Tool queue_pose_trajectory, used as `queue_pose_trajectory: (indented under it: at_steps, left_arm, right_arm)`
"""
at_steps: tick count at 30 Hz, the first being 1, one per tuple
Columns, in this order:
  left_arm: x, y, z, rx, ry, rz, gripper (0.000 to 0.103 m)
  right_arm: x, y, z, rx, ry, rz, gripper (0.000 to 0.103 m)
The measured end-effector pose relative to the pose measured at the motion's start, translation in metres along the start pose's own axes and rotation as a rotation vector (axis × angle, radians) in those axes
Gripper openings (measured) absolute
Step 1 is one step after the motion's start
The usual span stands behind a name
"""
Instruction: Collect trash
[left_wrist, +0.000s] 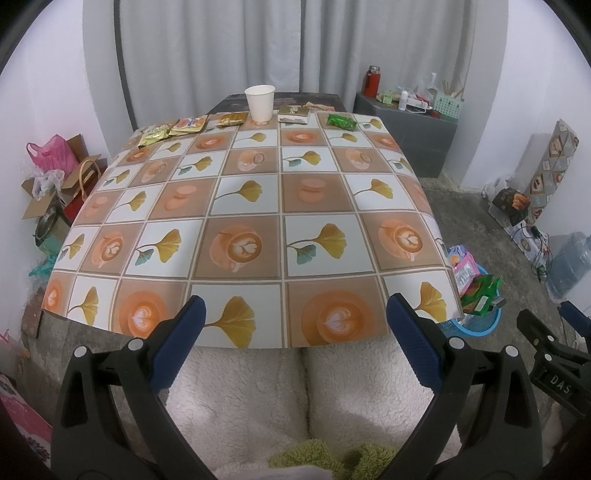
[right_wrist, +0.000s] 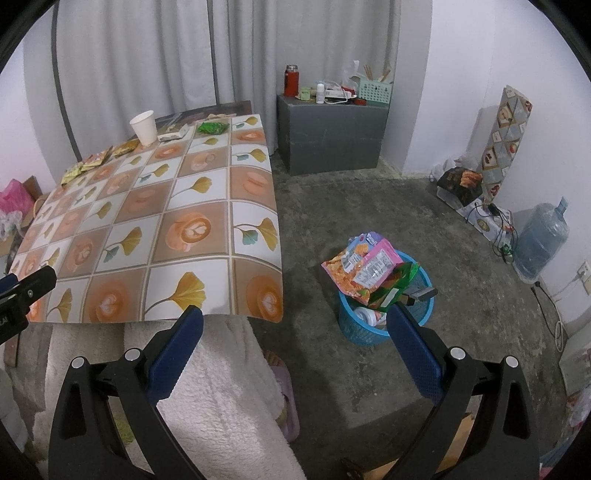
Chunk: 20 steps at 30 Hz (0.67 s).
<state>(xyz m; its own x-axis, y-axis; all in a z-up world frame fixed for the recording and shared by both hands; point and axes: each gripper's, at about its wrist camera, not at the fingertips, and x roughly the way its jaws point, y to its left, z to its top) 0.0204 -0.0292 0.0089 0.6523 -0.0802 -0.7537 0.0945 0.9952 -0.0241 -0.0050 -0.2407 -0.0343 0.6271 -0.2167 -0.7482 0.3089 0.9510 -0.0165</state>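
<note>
- The trash still to collect lies in a row along the far edge of the worktop (left_wrist: 255, 236): a white paper cup (left_wrist: 259, 102) standing upright, a green packet (left_wrist: 341, 122) to its right, a flat brown-and-white wrapper (left_wrist: 294, 113) between them, and to the cup's left a gold packet (left_wrist: 231, 119), an orange-and-white packet (left_wrist: 188, 125) and a yellow-green packet (left_wrist: 154, 133).
- The blue basket (right_wrist: 369, 325) stands on the floor beside the worktop's right edge, already heaped: a pink snack bag (right_wrist: 364, 267) and green wrappers rise above its rim.
- The left gripper (left_wrist: 293, 314) hangs at the near edge of the worktop, fingers spread wide, holding nothing.
- The right gripper (right_wrist: 295, 325) is likewise spread and empty, pointing between the worktop's corner and the basket.
- Both are well apart from the remaining trash, so the reach is a long one across the full patterned cloth.
- Likely trouble: the cup is light and empty-looking; a finger clipping its rim could tip it over or roll it off the back edge.
- The flat packets lie flush on slick cloth, so a closing gripper may skate over them or drag the cloth.
- The basket is overfull; another item dropped on the heap could slide off, or knock the pink bag onto the floor.
</note>
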Motion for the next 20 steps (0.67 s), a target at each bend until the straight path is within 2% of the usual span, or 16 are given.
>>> queue_pose_trajectory:
  at_steps: [20]
  left_arm:
    - [-0.0007,0.0024,0.0022,0.003,-0.003,0.001,0.094]
  right_arm:
    - [-0.0006,0.0013,-0.0007,0.003,-0.001,-0.002,0.097]
